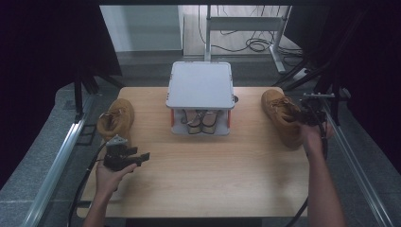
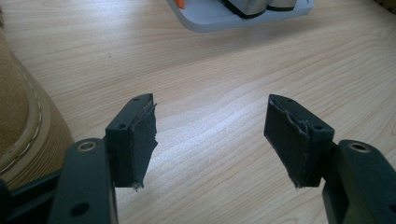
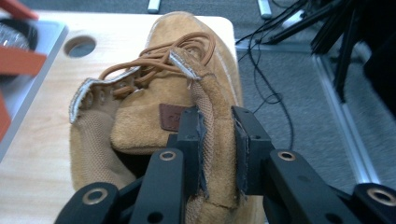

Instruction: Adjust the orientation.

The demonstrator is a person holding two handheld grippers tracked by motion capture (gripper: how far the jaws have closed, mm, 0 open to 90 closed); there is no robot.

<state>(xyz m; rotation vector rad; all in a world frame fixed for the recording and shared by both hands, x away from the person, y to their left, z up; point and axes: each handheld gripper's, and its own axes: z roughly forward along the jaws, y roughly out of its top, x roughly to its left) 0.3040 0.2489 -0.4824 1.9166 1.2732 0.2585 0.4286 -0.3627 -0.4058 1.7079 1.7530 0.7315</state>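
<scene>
A tan suede boot (image 1: 281, 116) lies at the right edge of the wooden table (image 1: 213, 175), toe pointing away. My right gripper (image 1: 307, 118) is at its ankle opening. In the right gripper view the boot (image 3: 154, 116) has its side collar pinched between the two black pads, so my right gripper (image 3: 219, 123) is shut on it. A matching boot (image 1: 116, 118) lies at the table's left. Just in front of it my left gripper (image 1: 142, 157) stands open. In the left gripper view that gripper (image 2: 210, 121) has only bare wood between its jaws, with the boot (image 2: 18, 116) at the left border.
A grey two-level shoe rack (image 1: 201, 85) with orange posts stands at the back middle, a pair of light shoes (image 1: 199, 120) on its lower shelf. A round hole (image 3: 80, 45) pierces the tabletop near the rack. Metal rails and cables run past the table's right side.
</scene>
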